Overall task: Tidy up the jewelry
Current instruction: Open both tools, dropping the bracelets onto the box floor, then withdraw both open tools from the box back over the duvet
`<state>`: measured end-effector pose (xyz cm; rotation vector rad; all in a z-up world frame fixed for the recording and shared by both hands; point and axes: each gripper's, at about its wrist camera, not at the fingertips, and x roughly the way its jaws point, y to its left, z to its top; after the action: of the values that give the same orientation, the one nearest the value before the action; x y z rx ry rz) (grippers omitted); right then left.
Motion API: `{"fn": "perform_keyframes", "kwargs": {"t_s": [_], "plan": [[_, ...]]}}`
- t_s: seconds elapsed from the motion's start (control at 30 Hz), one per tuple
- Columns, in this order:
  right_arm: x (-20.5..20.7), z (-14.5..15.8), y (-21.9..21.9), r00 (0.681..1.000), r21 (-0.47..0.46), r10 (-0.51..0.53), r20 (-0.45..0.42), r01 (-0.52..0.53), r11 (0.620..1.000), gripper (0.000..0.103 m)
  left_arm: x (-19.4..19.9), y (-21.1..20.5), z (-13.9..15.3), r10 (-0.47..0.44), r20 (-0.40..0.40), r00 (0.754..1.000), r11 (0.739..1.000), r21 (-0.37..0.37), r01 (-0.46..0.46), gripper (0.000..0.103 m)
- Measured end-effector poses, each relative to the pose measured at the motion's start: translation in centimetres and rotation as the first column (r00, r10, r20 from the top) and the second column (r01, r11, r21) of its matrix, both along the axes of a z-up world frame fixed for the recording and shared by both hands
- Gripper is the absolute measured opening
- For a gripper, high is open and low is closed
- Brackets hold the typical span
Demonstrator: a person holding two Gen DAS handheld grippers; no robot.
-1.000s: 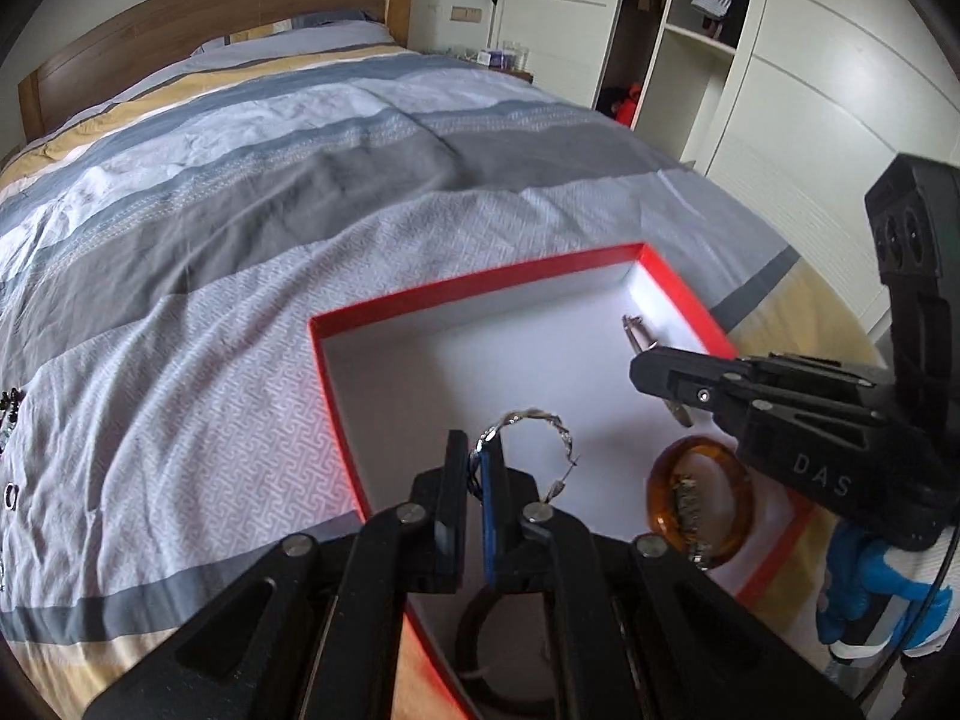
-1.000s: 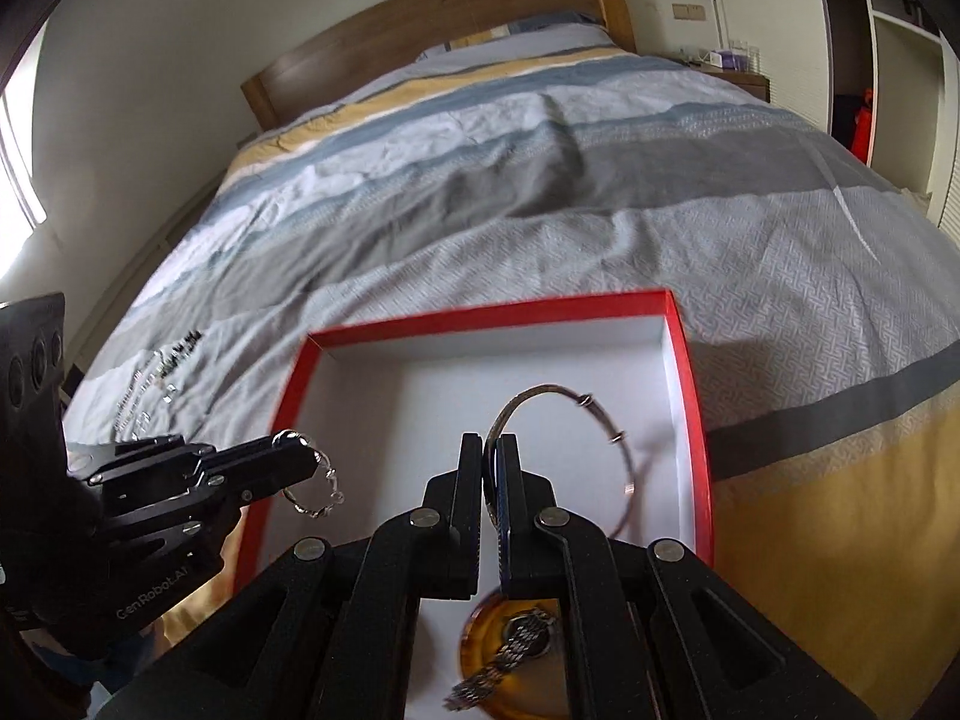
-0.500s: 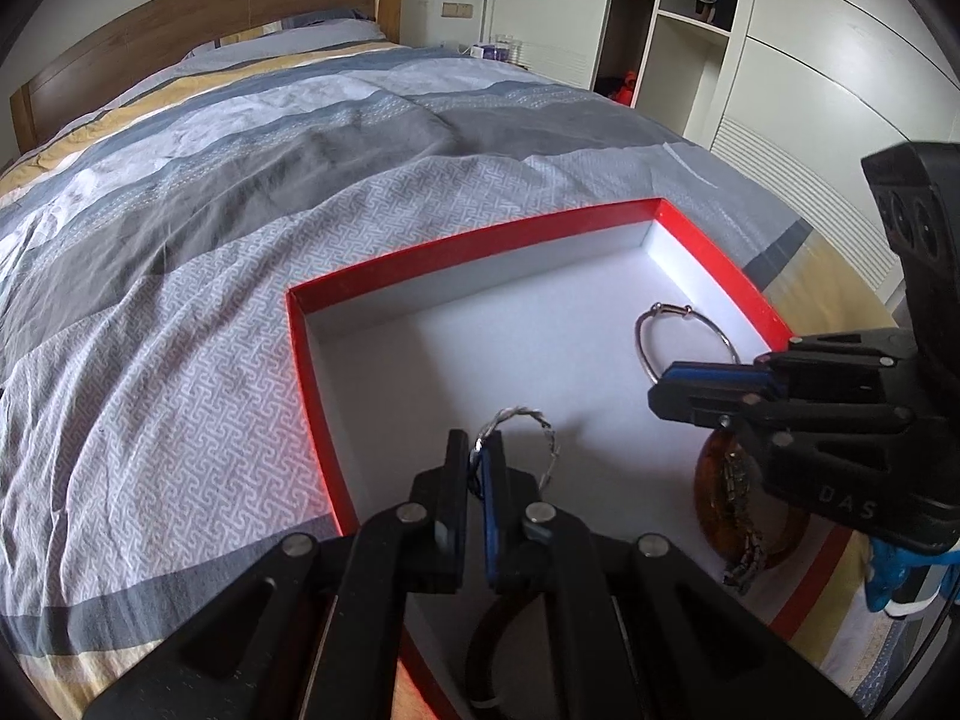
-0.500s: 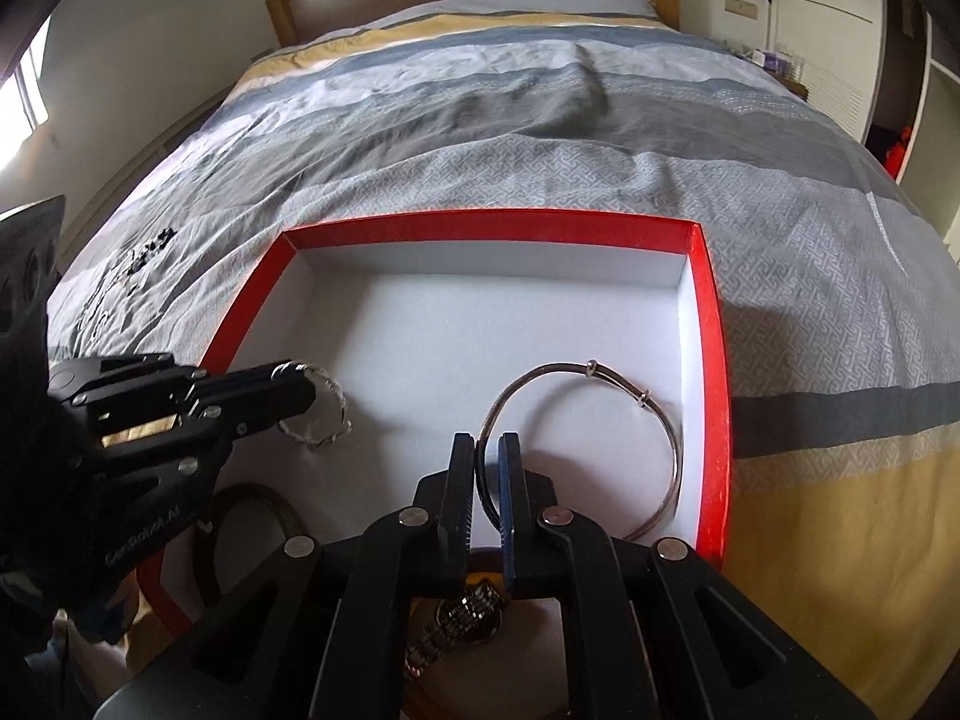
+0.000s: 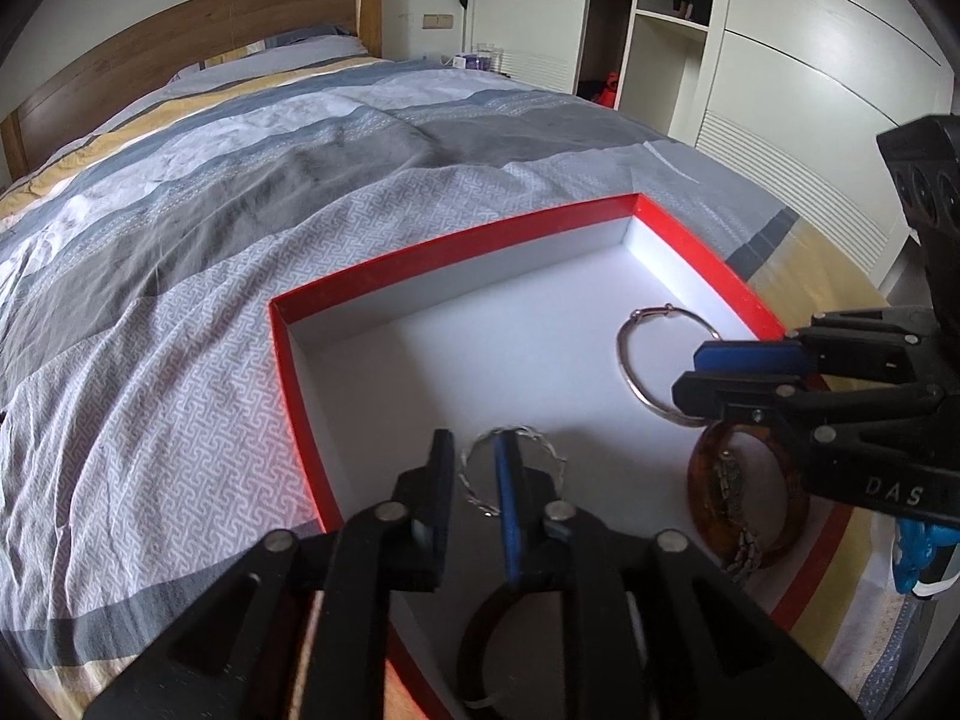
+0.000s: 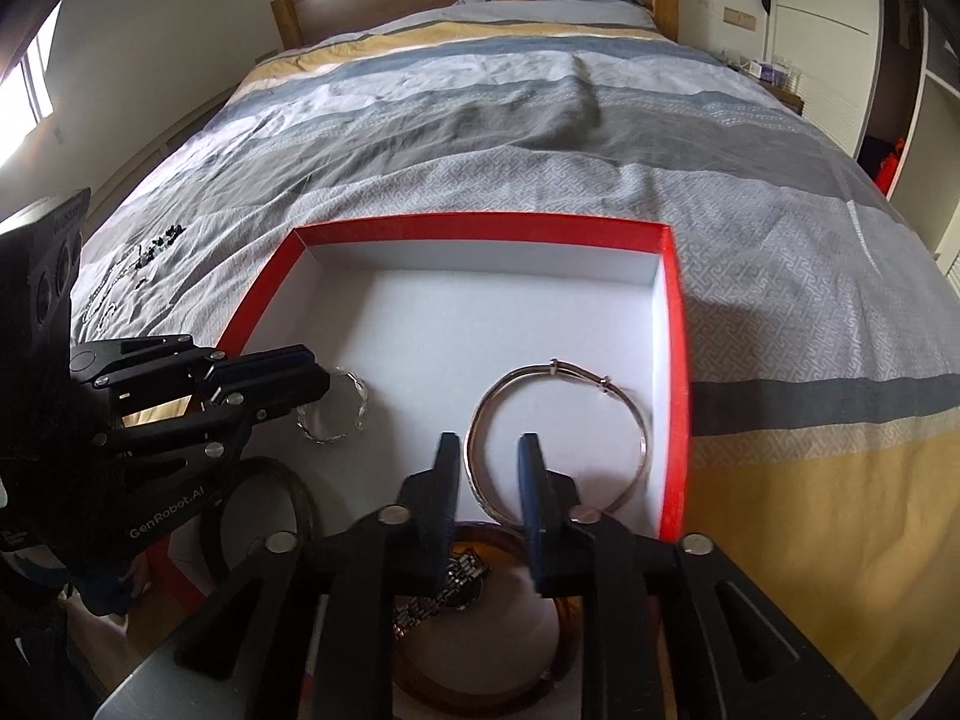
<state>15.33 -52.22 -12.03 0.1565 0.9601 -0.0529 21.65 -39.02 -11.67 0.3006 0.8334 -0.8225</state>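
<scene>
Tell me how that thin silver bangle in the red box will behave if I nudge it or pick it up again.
The thin silver bangle holds a clean round hoop lying flat, so it is probably rigid. Its smooth wire on the red box's slick white floor would likely slide, not roll. It looks light and narrow, so the right gripper may slip off.

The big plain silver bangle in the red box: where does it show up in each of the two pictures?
Left wrist view: big silver bangle at right of centre, partly behind the right tool.
Right wrist view: bangle at centre, right behind the tool's tips.
Shared landmark: the red box.
</scene>
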Motion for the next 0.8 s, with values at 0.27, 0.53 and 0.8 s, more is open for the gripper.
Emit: {"fn": "perform_keyframes", "kwargs": {"t_s": [0.27, 0.53, 0.8], "plan": [[-2.4, 1.9, -0.8, 0.998, 0.005, -0.057, 0.033, 0.057, 0.998, 0.026, -1.3, 0.2, 1.4, -0.006, 0.005, 1.0, 1.0, -0.016, 0.006, 0.036], [-4.4, 3.2, -0.1, 0.995, 0.017, -0.093, 0.047, 0.092, 0.996, 0.027, -2.1, 2.1, 3.7, 0.024, 0.028, 0.999, 0.999, -0.024, -0.024, 0.037], [-4.9, 4.3, 1.3, 0.992, 0.019, -0.108, 0.058, 0.107, 0.994, 0.027, -2.2, 4.9, 4.7, 0.062, 0.033, 0.998, 0.998, -0.024, -0.061, 0.037]]}}
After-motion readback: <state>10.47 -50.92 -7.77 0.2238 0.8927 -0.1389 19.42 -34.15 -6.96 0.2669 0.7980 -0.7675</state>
